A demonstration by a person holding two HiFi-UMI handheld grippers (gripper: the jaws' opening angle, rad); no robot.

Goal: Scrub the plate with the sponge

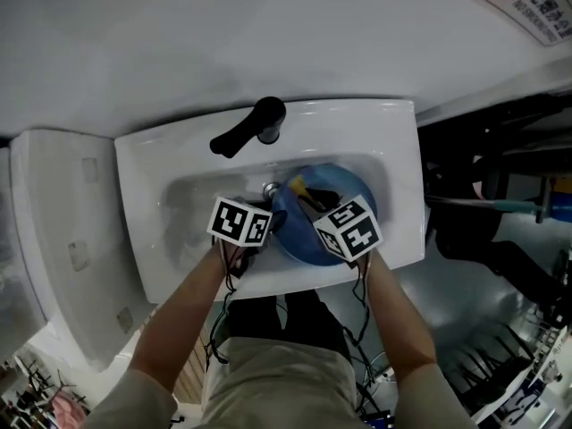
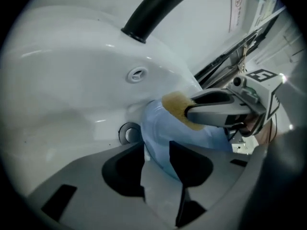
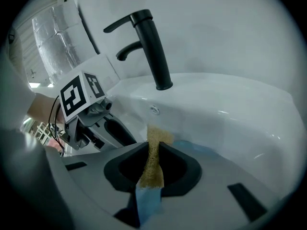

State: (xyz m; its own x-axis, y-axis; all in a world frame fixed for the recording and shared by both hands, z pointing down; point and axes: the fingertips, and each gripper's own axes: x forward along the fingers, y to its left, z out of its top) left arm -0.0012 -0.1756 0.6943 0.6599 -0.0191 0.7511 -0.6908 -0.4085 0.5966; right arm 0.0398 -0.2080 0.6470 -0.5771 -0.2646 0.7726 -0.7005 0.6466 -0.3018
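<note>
1. I am working in the white ceramic sink (image 1: 143,181), under its black lever faucet (image 1: 255,125).
2. My left gripper (image 2: 157,162) is clamping the rim of the round blue plate (image 2: 160,131), which is leaning tilted in the basin just below the faucet.
3. My right gripper (image 3: 152,166) is squeezing the yellow-and-blue sponge (image 3: 154,150) tight, its yellow end resting against the plate's face.

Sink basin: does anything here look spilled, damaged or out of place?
Nothing stands out. The round blue plate leans tilted in the white ceramic sink basin, its rim clamped by the left gripper. The right gripper holds the yellow sponge against it. No spill or breakage shows.
</note>
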